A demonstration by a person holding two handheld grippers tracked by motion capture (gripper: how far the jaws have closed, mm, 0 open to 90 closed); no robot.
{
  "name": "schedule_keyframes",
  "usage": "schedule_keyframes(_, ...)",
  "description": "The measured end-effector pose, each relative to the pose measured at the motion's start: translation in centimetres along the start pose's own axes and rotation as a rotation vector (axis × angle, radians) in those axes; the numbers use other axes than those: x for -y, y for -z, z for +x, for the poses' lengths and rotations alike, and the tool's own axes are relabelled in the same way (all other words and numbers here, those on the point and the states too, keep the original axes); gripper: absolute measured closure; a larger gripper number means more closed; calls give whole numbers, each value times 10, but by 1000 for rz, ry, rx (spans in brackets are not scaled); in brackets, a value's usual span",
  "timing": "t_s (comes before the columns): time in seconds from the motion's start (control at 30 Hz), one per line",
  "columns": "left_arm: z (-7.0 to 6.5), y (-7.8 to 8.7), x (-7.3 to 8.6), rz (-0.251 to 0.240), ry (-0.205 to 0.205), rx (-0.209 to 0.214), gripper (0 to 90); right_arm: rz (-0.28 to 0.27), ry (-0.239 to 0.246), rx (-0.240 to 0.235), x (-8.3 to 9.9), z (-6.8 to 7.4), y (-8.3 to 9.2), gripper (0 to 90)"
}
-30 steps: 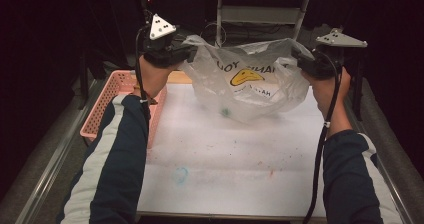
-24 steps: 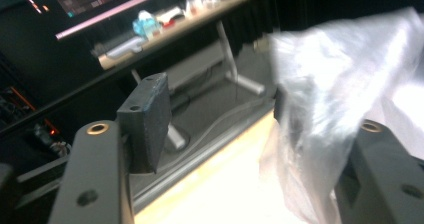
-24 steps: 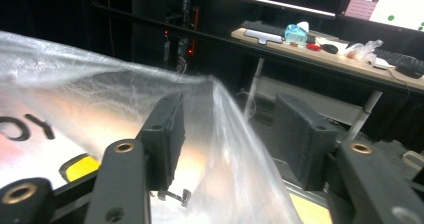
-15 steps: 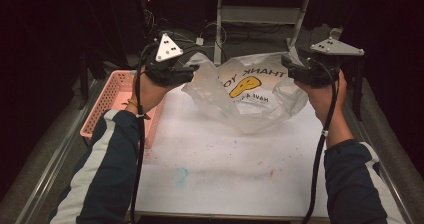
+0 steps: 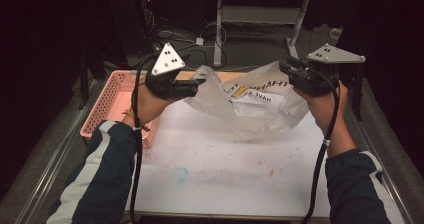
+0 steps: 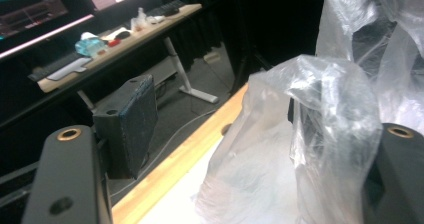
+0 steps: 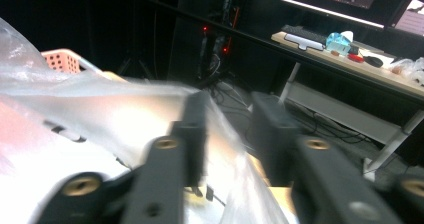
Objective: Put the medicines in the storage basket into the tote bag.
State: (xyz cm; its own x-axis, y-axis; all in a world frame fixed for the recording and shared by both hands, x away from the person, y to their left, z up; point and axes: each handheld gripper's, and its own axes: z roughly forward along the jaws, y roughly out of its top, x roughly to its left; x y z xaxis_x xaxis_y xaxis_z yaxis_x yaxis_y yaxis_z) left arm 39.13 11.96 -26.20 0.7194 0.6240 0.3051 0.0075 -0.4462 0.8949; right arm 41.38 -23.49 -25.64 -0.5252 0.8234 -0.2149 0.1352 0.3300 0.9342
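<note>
Both grippers hold up a plastic bag [image 5: 250, 104] between them.
Left gripper [image 5: 197, 86] spread wide, film draped over one jaw; right gripper [image 5: 287, 69] parted too.

A thin, translucent white plastic bag [image 5: 252, 101] hangs stretched between two held-up ends above the far half of the counter [image 5: 225, 174], nearer its right edge than its left. Its crumpled film sags in the middle, and the lowest fold seems to touch or nearly touch the counter surface, though the high view leaves that unclear. Dark printed lettering and a yellow mark show on its upper face, reading upside down from the near side.
</note>
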Motion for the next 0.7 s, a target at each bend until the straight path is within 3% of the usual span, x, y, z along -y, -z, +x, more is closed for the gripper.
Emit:
schedule_keyframes(0.07,-12,-1,6,25,-46,-7,228,13,13,3,0,5,0,840)
schedule_keyframes(0.1,-17,-1,9,33,-69,8,228,9,16,14,0,6,0,887)
schedule_keyframes(0.17,-27,2,17,42,-108,1,228,26,28,33,2,7,-3,900)
schedule_keyframes(0.23,-32,3,25,69,-112,-25,236,50,39,60,5,7,-7,900)
schedule_keyframes(0.27,-34,4,29,72,-111,-10,234,61,42,66,7,6,-9,900)
schedule_keyframes(0.4,-35,18,40,-32,-45,99,229,101,32,90,18,2,-20,900)
schedule_keyframes(0.47,-39,22,42,-54,-37,139,229,123,27,94,25,1,-26,900)
schedule_keyframes(0.53,-47,25,43,-47,-77,130,228,136,10,94,30,-1,-30,900)
schedule_keyframes(0.6,-51,28,45,-58,-78,134,228,133,0,86,33,-3,-30,900)
schedule_keyframes(0.63,-52,29,46,-52,-80,106,228,127,-3,87,33,-3,-29,891)
schedule_keyframes(0.67,-53,30,47,-47,-83,82,228,119,-12,91,32,-4,-27,792)
schedule_keyframes(0.7,-52,30,49,-47,-84,62,228,115,-11,102,31,-4,-25,751)
